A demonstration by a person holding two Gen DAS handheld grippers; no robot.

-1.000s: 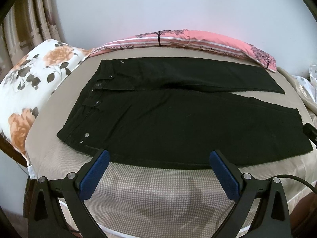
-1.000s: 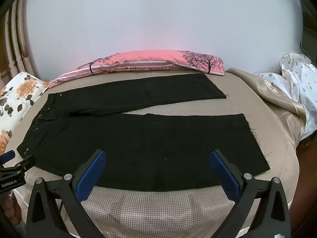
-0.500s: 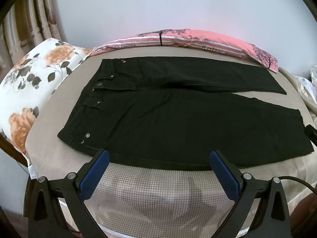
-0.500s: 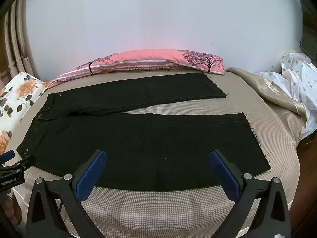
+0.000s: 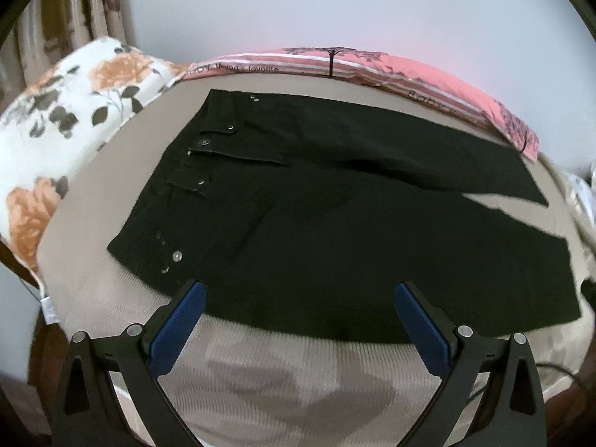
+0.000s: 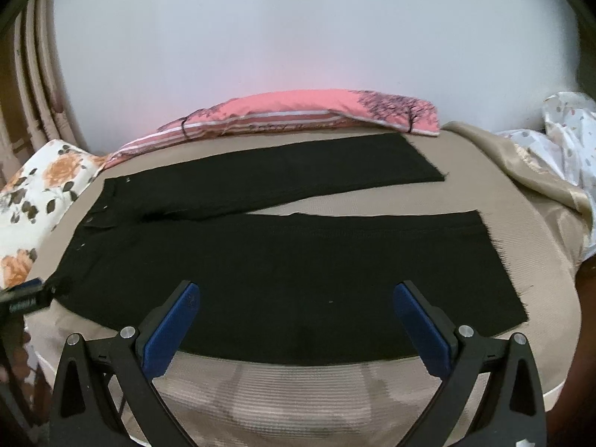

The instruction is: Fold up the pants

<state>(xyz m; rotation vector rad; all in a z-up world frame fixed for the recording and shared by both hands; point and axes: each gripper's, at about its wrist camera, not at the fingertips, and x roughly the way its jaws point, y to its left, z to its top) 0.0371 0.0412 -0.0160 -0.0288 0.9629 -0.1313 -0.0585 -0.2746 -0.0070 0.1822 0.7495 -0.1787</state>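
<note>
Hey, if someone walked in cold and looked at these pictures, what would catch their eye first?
The black pants dominate, spread flat across the beige bed with the legs parted in a V and the waistband toward the floral pillow. Behind them a pink striped pillow lies along the wall. Each open hand-held gripper, left and right, hovers over the near hem.

Pink pillow's (image 6: 298, 111) lettering blurred; other tool (image 6: 26, 296) cut off at left edge.
</note>
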